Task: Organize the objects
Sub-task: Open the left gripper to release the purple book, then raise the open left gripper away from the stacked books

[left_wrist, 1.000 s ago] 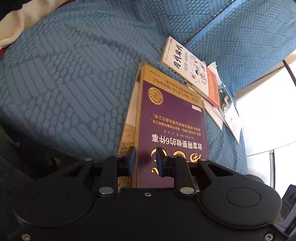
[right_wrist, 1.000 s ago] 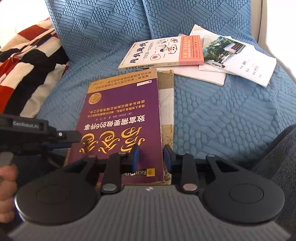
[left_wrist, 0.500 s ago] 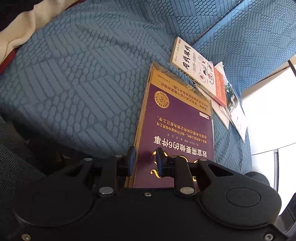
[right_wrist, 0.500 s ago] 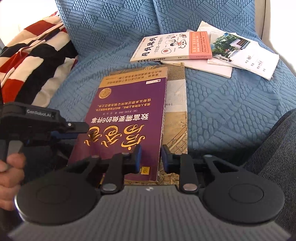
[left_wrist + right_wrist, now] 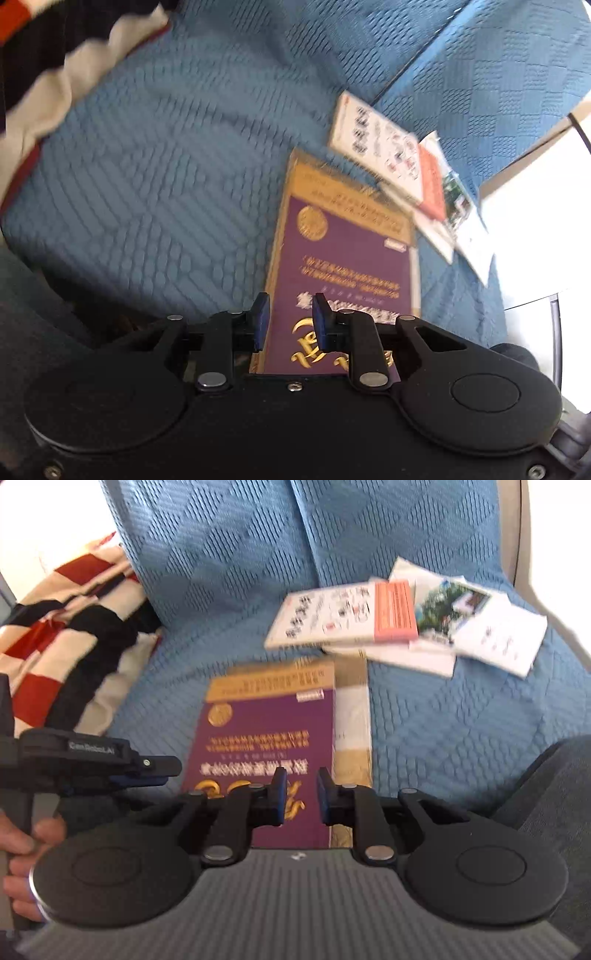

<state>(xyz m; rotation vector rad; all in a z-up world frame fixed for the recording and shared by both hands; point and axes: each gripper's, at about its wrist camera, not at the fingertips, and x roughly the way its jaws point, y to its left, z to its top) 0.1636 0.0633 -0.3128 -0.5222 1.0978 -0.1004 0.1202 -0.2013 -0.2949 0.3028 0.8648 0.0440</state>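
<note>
**Two grippers above a purple book on a blue sofa**

The right gripper (image 5: 300, 794) hangs over the near end of the purple paperback book with gold lettering (image 5: 266, 738). Its jaws are closing, with a gap between the blue pads and nothing caught there; the book lies flat below. The left gripper (image 5: 288, 321) stands slightly parted and released over the same book's near left edge, gripping nothing.

The purple book rests on a tan and white booklet (image 5: 352, 720), which shows along its right side. Just beyond lies a white paperback with an orange band (image 5: 343, 614), overlapping loose white leaflets with a photo (image 5: 476, 627) to the far right. All lie on the blue quilted sofa cover (image 5: 443, 731).

Only the right wrist view shows the left gripper from the side, the bare hand (image 5: 22, 864) holding its handle, and the whole red, black and cream striped blanket (image 5: 66, 646) at the far left. The left wrist view catches only the blanket's corner, and alone shows a bright white surface (image 5: 539, 229) at the right.
</note>
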